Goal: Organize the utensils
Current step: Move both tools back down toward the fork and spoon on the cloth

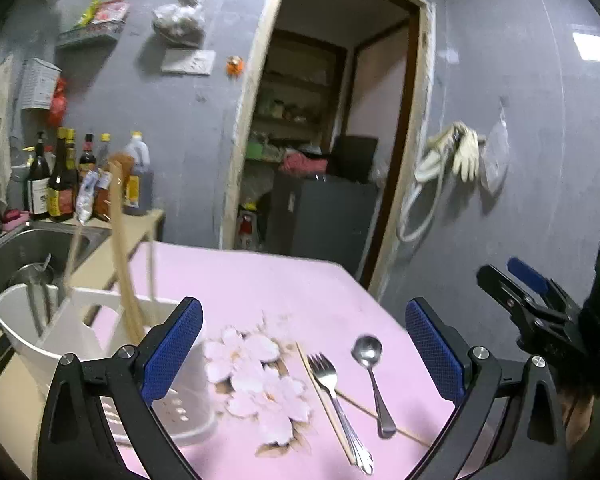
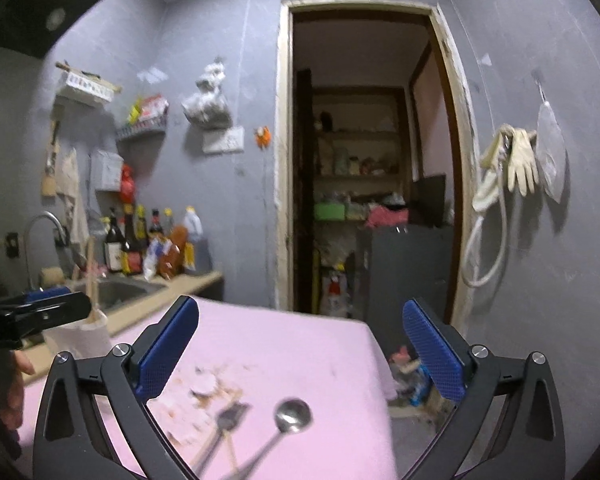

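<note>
On the pink flowered tablecloth [image 1: 284, 280] lie a steel fork [image 1: 336, 384], a steel spoon [image 1: 370, 364] and two loose wooden chopsticks [image 1: 324, 400], one crossing under the fork and spoon. A white utensil holder [image 1: 68, 328] stands at the table's left edge with wooden chopsticks [image 1: 124, 260] upright in it. My left gripper [image 1: 304, 354] is open and holds nothing, hovering over the cloth just short of the cutlery. My right gripper [image 2: 300, 352] is open and holds nothing too, above the blurred spoon [image 2: 292, 416] and fork [image 2: 230, 420]. The holder [image 2: 84, 336] shows at far left.
Left of the table are a steel sink [image 1: 28, 248] and sauce bottles [image 1: 64, 184] on the counter. An open doorway [image 1: 332, 140] lies beyond the table's far edge. Gloves and a hose [image 1: 456, 156] hang on the right wall. A hand [image 2: 12, 380] shows at left.
</note>
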Available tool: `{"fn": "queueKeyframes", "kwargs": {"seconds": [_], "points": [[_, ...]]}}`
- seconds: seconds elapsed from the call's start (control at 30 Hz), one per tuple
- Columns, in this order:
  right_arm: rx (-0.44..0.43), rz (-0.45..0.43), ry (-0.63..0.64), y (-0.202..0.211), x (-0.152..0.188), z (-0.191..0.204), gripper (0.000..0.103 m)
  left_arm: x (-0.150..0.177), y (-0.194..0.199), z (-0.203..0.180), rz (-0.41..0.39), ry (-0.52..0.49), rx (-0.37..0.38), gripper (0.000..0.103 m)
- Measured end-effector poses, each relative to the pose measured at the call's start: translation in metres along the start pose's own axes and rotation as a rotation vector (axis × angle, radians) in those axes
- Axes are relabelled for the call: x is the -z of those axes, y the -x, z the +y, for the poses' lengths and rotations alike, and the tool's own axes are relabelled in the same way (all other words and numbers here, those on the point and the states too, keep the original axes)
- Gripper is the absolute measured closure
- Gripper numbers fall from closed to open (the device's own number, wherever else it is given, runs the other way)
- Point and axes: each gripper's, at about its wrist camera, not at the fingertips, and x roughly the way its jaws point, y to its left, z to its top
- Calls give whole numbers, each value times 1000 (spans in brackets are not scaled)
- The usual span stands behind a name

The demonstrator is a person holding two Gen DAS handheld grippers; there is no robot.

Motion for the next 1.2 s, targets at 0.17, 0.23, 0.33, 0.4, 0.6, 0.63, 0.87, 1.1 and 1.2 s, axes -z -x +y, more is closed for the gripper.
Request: {"fn": "queueKeyframes", "kwargs": {"seconds": [0.17, 0.23, 0.33, 0.4, 0.6, 0.63, 0.87, 1.1, 1.2], "points": [[7, 92, -4, -12, 17, -15, 0, 18, -20, -15, 83, -45, 2, 4], [2, 131, -4, -17, 23, -19, 0, 25, -29, -19, 120, -60, -1, 4], [-7, 189, -8, -26, 32, -25, 0, 34, -45, -24, 195, -76, -8, 4], [-12, 229, -10, -33, 36, -29, 0, 40, -56, -25, 249, -85, -5, 4], [-49, 356, -37, -55, 49, -36, 0, 50, -79, -26, 351, -91, 1, 5], [-56, 368, -41, -57, 51, -36, 1, 51, -83, -25, 366, -89, 10, 8], [-123, 515, -55, -85, 67, -36, 17, 63, -110, -21, 490, -68, 72, 55], [-159, 595, -41, -101, 78, -32, 31, 71, -139, -14, 595, -8, 127, 76], [-173, 611, -41, -105, 79, -31, 34, 69, -149, -10, 623, 15, 134, 82]]}}
